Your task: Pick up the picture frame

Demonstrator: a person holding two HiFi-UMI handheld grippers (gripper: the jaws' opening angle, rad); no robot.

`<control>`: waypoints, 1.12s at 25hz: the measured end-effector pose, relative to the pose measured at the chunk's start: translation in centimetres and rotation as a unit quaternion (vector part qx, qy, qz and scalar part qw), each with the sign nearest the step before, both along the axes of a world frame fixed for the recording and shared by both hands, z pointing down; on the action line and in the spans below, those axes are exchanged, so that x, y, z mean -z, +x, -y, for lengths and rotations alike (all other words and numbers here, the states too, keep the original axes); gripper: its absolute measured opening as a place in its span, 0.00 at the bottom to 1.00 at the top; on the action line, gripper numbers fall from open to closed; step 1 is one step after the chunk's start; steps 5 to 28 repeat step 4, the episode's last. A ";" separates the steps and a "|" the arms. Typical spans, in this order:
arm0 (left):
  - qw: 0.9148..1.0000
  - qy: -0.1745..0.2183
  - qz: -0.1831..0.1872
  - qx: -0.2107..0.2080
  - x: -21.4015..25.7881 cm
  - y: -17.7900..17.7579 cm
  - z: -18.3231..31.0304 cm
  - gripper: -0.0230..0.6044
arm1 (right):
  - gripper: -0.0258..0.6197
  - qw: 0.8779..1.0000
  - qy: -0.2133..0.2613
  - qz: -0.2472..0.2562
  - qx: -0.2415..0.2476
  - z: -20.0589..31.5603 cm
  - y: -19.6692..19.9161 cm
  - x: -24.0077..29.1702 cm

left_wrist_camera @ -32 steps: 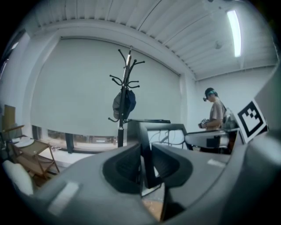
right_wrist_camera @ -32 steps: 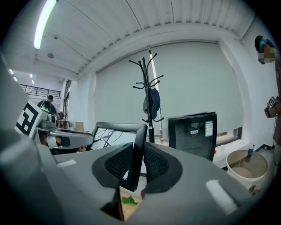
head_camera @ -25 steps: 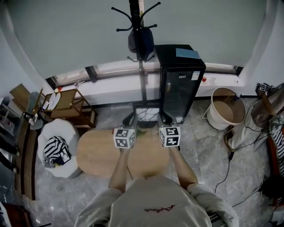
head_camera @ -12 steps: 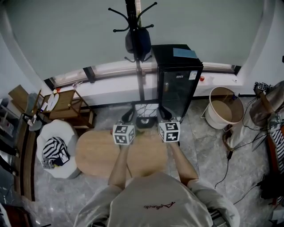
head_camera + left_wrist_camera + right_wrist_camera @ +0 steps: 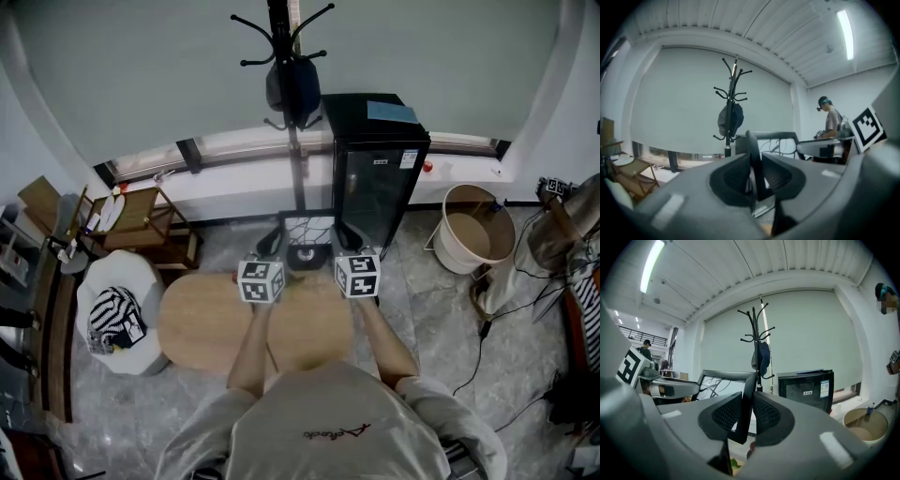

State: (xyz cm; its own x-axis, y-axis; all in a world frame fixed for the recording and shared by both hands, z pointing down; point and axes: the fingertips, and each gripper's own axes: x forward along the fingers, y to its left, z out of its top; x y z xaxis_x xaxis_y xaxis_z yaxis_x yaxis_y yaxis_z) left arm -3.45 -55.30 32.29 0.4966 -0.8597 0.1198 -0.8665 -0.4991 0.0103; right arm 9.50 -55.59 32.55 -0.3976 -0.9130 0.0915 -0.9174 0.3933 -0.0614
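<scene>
- We've got the left gripper (image 5: 754, 176) clamped on the picture frame's (image 5: 307, 232) left edge.
- Right gripper (image 5: 743, 414) pinches the right edge.
- Frame's upright between them, by the round table's (image 5: 202, 328) far edge.

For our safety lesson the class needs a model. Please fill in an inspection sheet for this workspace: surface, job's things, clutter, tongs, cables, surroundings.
Surface: two round light wooden tabletops, side by side.
Job's things: black-rimmed picture frame with a line drawing, held between both tongs near the tabletops' far edge.
Clutter: striped black-and-white cloth on a white stool.
Tongs: left tongs and right tongs each shut on one side rim of the frame.
Cables: black cable trailing over the floor at right.
Surroundings: black coat stand, black glass-door cabinet, beige bucket.
</scene>
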 end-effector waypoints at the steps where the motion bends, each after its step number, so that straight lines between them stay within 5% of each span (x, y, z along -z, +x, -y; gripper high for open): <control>1: 1.000 0.000 0.000 0.000 0.0 0.0 0.0 0.16 | 0.17 1.000 0.000 0.000 0.001 0.0 0.0 -0.1; 28: 1.000 -0.002 -0.002 0.003 -0.4 0.0 -0.3 0.16 | 0.16 1.000 -0.003 -0.001 0.003 -0.2 0.0 -0.4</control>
